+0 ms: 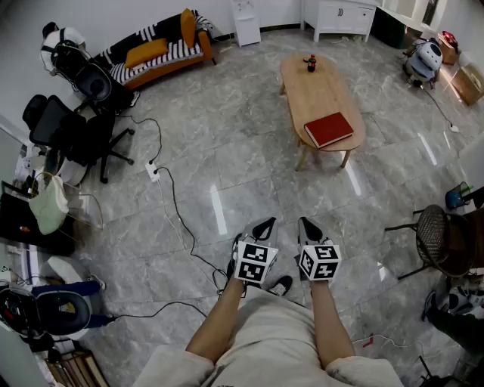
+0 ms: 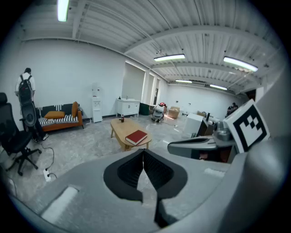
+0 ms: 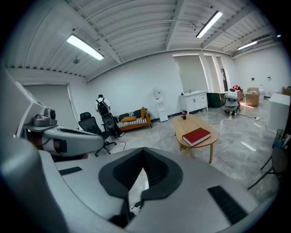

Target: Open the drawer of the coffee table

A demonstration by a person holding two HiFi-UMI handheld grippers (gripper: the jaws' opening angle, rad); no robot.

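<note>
The oval wooden coffee table [image 1: 319, 89] stands far ahead on the tiled floor, well beyond both grippers. A red book [image 1: 328, 128] lies on its near end and a small dark bottle [image 1: 310, 63] stands near its far end. No drawer shows in any view. My left gripper [image 1: 268, 224] and right gripper [image 1: 305, 223] are side by side just in front of my body, both shut and empty. The left gripper view has the table [image 2: 123, 128] and the book [image 2: 136, 137] above the shut jaws of the left gripper [image 2: 143, 153]. The right gripper [image 3: 143, 153] faces the table [image 3: 193, 126].
An orange sofa [image 1: 155, 51] stands along the back left wall. Black office chairs [image 1: 79, 125] stand at the left. A power strip [image 1: 153, 171] and cables trail across the floor. A white cabinet [image 1: 344, 17] is at the back, and a round wicker chair [image 1: 440, 242] at the right.
</note>
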